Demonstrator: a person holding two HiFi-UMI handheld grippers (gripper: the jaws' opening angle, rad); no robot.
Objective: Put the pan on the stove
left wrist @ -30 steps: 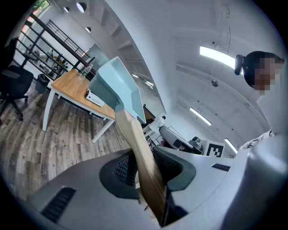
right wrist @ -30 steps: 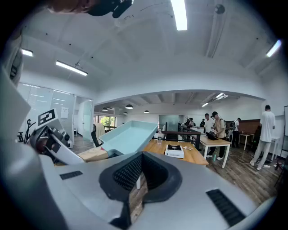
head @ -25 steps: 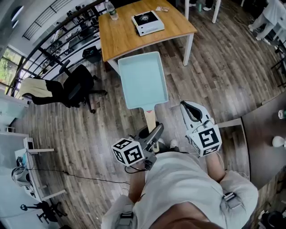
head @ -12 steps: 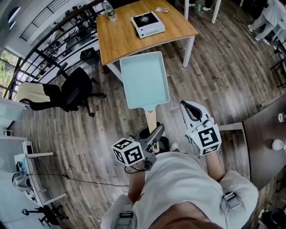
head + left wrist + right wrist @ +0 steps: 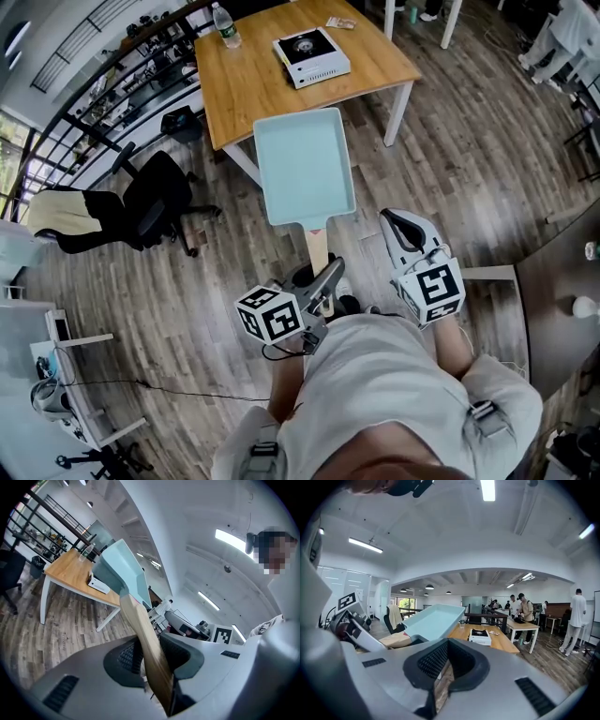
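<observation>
Overhead: one teal pan (image 5: pixel 305 164), its wooden handle (image 5: pixel 317 248) clamped by the left gripper (image 5: pixel 329 273); right gripper (image 5: pixel 395 223) closed, empty. One stove (image 5: pixel 312 56) on one table (image 5: pixel 248 94), upper centre.

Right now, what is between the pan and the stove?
Just bare table, as the head view shows. The pan hangs short of the stove.

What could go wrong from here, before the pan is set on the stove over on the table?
1. The left gripper grips the pan only near the end of its wooden handle, and the right gripper is empty. The wide pan might sag or twist in that grip.
2. The pan's far rim is near the table edge and might strike it.
3. The stove looks smaller than the pan, which could sit off-centre and tip.
</observation>
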